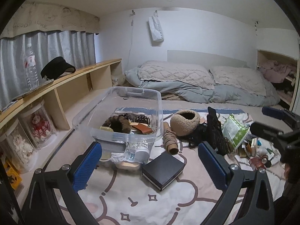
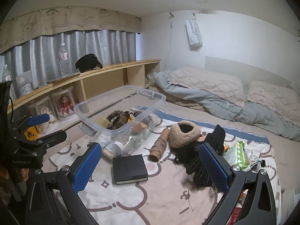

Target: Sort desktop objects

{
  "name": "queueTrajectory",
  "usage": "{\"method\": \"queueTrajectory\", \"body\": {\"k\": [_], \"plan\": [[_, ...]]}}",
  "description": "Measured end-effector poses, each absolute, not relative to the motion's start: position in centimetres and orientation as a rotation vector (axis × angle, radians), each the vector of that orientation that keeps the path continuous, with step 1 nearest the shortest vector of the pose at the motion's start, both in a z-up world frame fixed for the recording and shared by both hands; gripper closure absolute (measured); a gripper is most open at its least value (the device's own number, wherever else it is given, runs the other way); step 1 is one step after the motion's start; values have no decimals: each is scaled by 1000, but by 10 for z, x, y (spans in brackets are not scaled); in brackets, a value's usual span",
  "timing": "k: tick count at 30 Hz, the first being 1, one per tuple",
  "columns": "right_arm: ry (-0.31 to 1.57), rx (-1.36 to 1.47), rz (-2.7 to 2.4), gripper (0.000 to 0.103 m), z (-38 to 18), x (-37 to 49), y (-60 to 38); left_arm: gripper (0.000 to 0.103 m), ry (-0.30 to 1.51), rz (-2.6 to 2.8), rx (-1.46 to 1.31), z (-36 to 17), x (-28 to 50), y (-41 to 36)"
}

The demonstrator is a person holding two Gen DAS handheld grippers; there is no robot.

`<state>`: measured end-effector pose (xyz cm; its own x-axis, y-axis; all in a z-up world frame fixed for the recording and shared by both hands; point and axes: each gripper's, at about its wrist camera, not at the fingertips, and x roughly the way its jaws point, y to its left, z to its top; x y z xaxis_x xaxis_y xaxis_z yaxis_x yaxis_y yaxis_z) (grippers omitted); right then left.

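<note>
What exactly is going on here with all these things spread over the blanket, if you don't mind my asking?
A person holds a gripper in each hand, sorting loose items into the clear plastic bin. The left gripper and right gripper are both open and hold nothing. Hair accessories already lie in the bin; a dark box, a fuzzy beige hat and a green packet remain on the blanket.

From my right gripper (image 2: 150, 161), blue-padded jaws spread wide and empty, hovering above a patterned blanket (image 2: 150, 202). Between the jaws lies a black box (image 2: 129, 166). Beyond it stands a clear plastic bin (image 2: 120, 108) holding assorted small items. To its right: a cardboard tube (image 2: 158, 147), a fleece hat (image 2: 184, 133), dark hair-like material (image 2: 195, 161), and a green packet (image 2: 237, 152). My left gripper (image 2: 40, 127) appears at the left edge.
</note>
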<state>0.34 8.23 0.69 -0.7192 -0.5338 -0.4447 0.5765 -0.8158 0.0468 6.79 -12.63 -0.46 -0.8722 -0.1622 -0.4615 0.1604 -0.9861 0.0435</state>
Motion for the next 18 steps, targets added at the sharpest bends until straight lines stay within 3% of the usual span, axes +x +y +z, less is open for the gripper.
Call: {"method": "queueTrajectory", "body": {"k": [18], "plan": [[136, 577, -2478, 0, 10, 10, 86, 0, -75, -2945, 708, -5, 73, -113]]}}
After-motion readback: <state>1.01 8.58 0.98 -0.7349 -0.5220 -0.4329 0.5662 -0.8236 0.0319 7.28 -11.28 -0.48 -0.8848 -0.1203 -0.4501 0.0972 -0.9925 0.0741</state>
